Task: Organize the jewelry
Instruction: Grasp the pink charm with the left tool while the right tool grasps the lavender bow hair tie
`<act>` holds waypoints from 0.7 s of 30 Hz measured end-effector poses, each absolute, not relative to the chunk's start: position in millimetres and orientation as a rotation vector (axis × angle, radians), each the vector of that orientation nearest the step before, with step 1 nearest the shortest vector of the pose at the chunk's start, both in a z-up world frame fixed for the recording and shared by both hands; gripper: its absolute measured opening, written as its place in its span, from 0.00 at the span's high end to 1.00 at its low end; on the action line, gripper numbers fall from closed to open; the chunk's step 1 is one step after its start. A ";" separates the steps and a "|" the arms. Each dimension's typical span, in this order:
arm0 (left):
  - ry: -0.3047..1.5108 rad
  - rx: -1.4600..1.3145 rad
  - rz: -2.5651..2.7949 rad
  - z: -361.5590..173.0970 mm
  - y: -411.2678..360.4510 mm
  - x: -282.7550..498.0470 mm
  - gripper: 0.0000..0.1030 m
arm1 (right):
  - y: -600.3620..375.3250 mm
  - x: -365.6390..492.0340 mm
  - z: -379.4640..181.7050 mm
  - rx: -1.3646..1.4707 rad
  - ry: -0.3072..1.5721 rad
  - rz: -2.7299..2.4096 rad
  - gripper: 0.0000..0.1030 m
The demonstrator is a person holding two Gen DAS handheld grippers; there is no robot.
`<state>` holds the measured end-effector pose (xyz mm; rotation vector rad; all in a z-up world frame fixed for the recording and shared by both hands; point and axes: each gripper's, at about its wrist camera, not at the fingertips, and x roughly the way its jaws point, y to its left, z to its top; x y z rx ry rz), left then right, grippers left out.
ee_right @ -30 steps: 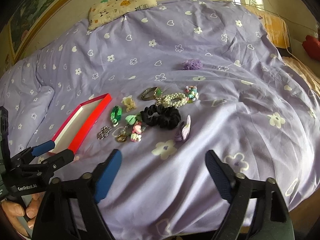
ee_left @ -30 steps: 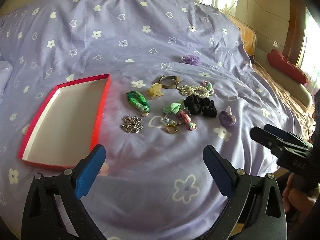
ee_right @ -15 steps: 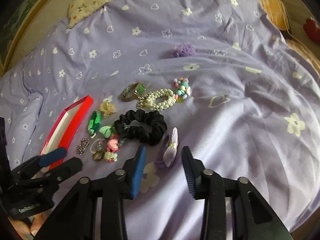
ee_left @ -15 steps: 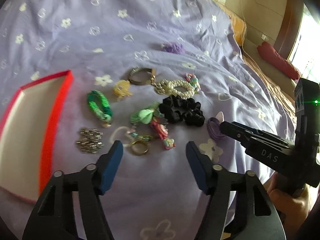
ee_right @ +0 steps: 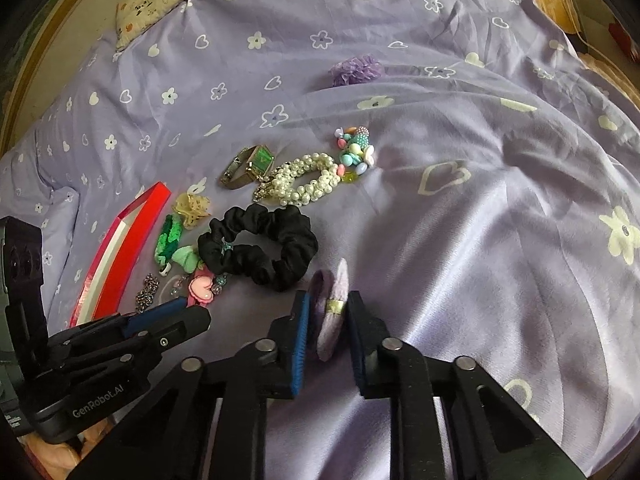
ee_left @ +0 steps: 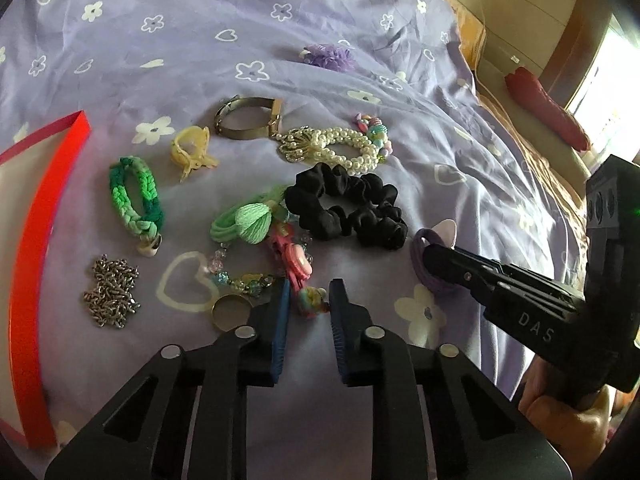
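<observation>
While both grippers sit low over the purple flowered bedspread (ee_right: 460, 240), each has its fingers narrowed around a piece of the jewelry spread there. The left gripper (ee_left: 309, 302) has its blue pads on either side of the pink and pastel charm strap (ee_left: 302, 276), the right pad touching the strap's near end; whether the left pad presses it I cannot tell. The right gripper (ee_right: 328, 312) brackets the lilac hair tie (ee_right: 334, 312), which stands on edge between the pads with its gold band showing; the pads are just beside it, and firm contact is not clear. Beyond them lie the black scrunchie (ee_right: 260, 242), the pearl bracelet (ee_right: 300, 184) touching a cluster of coloured beads (ee_right: 356, 150), the green-faced watch (ee_right: 248, 166), a yellow claw clip (ee_left: 192, 152), a green braided bracelet (ee_left: 136, 196), a mint green tassel (ee_left: 250, 220), a silver chain (ee_left: 110, 296) and a gold ring (ee_left: 230, 312). A frilly purple hair tie (ee_right: 354, 70) lies apart, farther up the bed. The red box (ee_left: 36, 248) sits open to the left of the pile.
</observation>
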<state>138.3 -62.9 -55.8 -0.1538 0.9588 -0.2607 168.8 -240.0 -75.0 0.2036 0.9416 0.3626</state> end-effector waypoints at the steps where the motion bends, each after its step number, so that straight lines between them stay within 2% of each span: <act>1: 0.956 -0.154 -0.266 -54.8 -63.1 137.7 0.90 | -241.2 167.8 -74.1 0.209 0.937 0.364 0.87; 21: 0.838 -0.202 -0.289 -15.8 -20.2 80.0 0.92 | -224.8 128.4 -41.7 0.276 0.869 0.472 0.88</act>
